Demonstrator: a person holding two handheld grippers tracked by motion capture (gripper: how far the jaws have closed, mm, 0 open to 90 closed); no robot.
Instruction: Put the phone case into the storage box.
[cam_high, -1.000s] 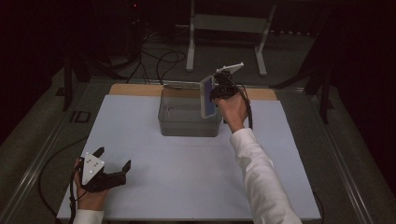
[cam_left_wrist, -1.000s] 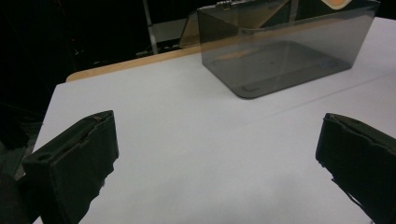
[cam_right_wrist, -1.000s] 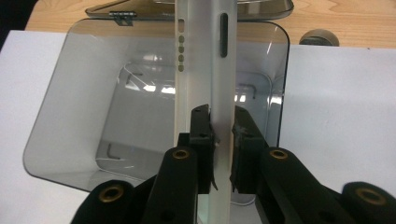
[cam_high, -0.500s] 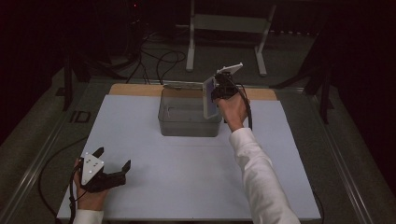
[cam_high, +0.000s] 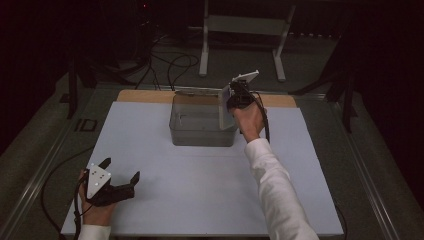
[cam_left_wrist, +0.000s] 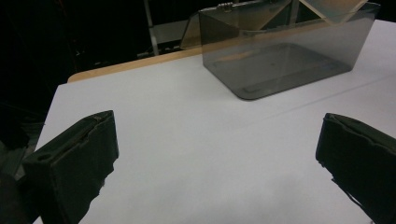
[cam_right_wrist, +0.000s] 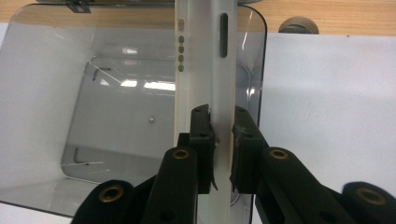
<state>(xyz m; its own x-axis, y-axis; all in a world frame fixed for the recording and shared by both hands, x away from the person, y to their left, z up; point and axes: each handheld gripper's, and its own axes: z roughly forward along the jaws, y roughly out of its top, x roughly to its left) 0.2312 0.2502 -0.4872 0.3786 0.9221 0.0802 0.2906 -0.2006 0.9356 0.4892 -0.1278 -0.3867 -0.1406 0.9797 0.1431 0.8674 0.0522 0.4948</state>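
At the near left of the white table sheet (cam_high: 200, 190), the left gripper (cam_high: 120, 176) rests with jaws spread wide, holding nothing. Farther off, right of centre, the right gripper (cam_right_wrist: 222, 135) pinches a thin white flat tablet-like slab (cam_right_wrist: 205, 70) edge-on. It holds this slab upright over the right end of the clear grey plastic rectangular bin (cam_high: 200, 122).

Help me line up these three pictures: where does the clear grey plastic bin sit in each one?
High view: the clear grey plastic bin stands at the far middle of the white table sheet.
Left gripper view: top right, beyond the open left claw.
Right gripper view: left and centre, under the right claw.
Shared landmark: the flat white plate held edge-on over the bin.
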